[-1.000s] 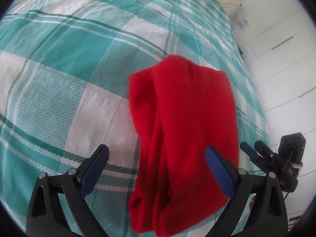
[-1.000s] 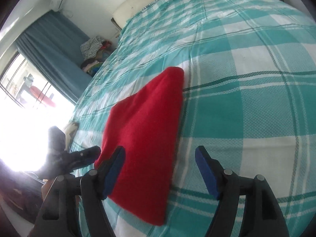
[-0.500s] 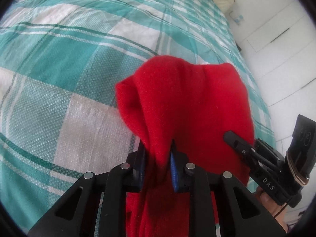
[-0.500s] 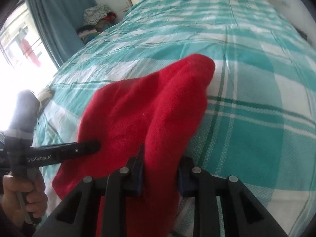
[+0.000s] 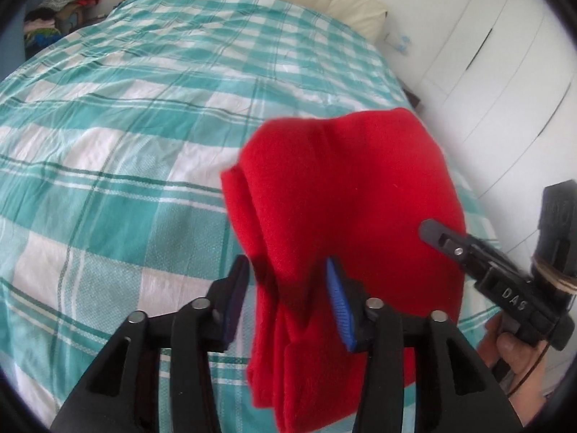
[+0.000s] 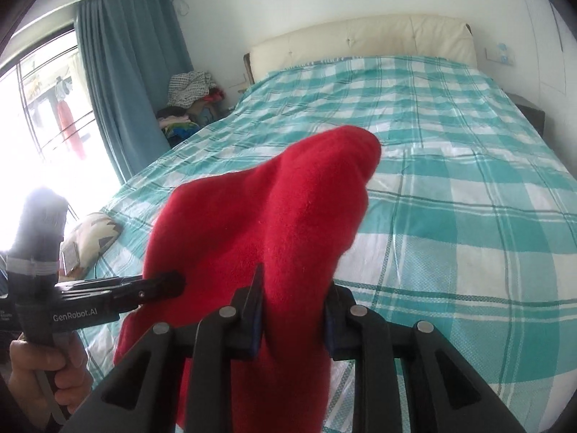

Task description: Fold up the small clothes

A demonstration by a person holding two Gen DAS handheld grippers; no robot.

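Note:
A folded red fleece garment (image 5: pixel 346 209) is held up above the teal checked bed between both grippers. My left gripper (image 5: pixel 288 299) has its blue-padded jaws around the garment's near left edge, with a gap showing beside the cloth. My right gripper (image 6: pixel 292 310) is shut on the garment's (image 6: pixel 259 223) near right edge. Each gripper shows in the other's view: the right one (image 5: pixel 483 263) at the garment's right side, the left one (image 6: pixel 119 292) at its left side.
The bed (image 6: pixel 450 187) with a teal and white checked cover stretches ahead to a cream headboard (image 6: pixel 360 39). A blue curtain (image 6: pixel 130 72), a bright window and a pile of clothes (image 6: pixel 187 97) are at the left. White wardrobe doors (image 5: pixel 505 54) stand right of the bed.
One second ago both grippers were open over the garment lying flat. They closed on its near edge and have lifted it off the bed, tilting the views up toward the headboard.

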